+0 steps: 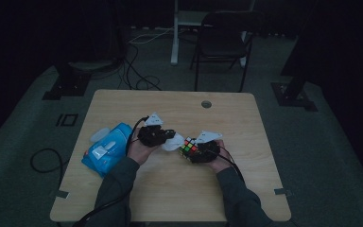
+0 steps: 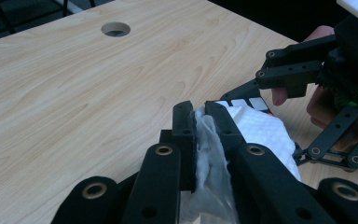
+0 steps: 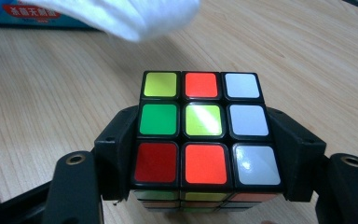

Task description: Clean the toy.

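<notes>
The plastic puzzle cube (image 3: 205,135) with black edges and glossy coloured stickers sits clamped between the jaws of the right gripper (image 3: 205,154), one jaw pressed flat on each side. In the right gripper view its upper face reads yellow, red and white across the far row, green, yellow and white in the middle, red, orange-red and white nearest the camera, with glare on the stickers. From above, the cube (image 1: 188,146) is held just over the middle of the pale wood-grain table (image 1: 170,194).

Just beside it, a soft, crumpled white tissue wipe (image 2: 209,154) is pinched between the closed jaws of the left gripper (image 2: 200,121); its embossed loose end spreads toward the cube (image 2: 256,103) and seems to touch its top. The high view shows the wipe (image 1: 172,143) between the two grippers.

Both forearms, in grey sleeves, come in from the table's near edge, the hands cupping the black gripper bodies from below and angled inward toward each other.

A blue plastic pack of wipes (image 1: 106,150) lies at the table's left side, and a round cable hole (image 1: 206,104) sits near the far edge.
</notes>
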Demonstrator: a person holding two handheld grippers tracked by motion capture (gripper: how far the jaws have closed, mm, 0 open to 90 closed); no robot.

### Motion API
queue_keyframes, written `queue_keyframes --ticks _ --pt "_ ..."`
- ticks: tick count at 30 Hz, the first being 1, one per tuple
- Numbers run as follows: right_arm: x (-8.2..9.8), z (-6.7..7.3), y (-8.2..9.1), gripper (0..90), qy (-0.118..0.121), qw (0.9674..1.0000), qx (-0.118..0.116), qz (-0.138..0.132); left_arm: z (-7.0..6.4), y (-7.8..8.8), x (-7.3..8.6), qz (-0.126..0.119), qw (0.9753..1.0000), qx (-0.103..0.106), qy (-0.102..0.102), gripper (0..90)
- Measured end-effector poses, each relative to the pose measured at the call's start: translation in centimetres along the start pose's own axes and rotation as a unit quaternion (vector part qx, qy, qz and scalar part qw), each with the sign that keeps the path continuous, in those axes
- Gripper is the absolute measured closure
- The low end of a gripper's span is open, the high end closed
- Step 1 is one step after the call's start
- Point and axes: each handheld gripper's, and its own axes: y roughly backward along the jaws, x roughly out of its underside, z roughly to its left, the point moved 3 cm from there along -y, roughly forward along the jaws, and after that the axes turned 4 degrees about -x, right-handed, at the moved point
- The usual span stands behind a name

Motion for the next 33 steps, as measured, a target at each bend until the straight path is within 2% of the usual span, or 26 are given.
queue_keyframes --ticks 9,28,33 --pt "-0.4 0.3 0.1 34.2 -0.003 0.9999 -0.004 -0.01 -0.6 -0.6 -0.4 -0.014 0.9998 -0.008 -0.007 84.6" --pt "-1.1 1.0 0.4 34.2 0.002 0.9998 -0.005 -0.02 -2.1 -2.4 -0.2 -0.009 0.9993 -0.02 -0.03 84.7" --pt "-1.2 1.2 0.3 34.2 0.002 0.9998 -0.006 -0.02 -2.8 -2.7 -0.3 -0.007 0.9992 -0.015 -0.036 84.7"
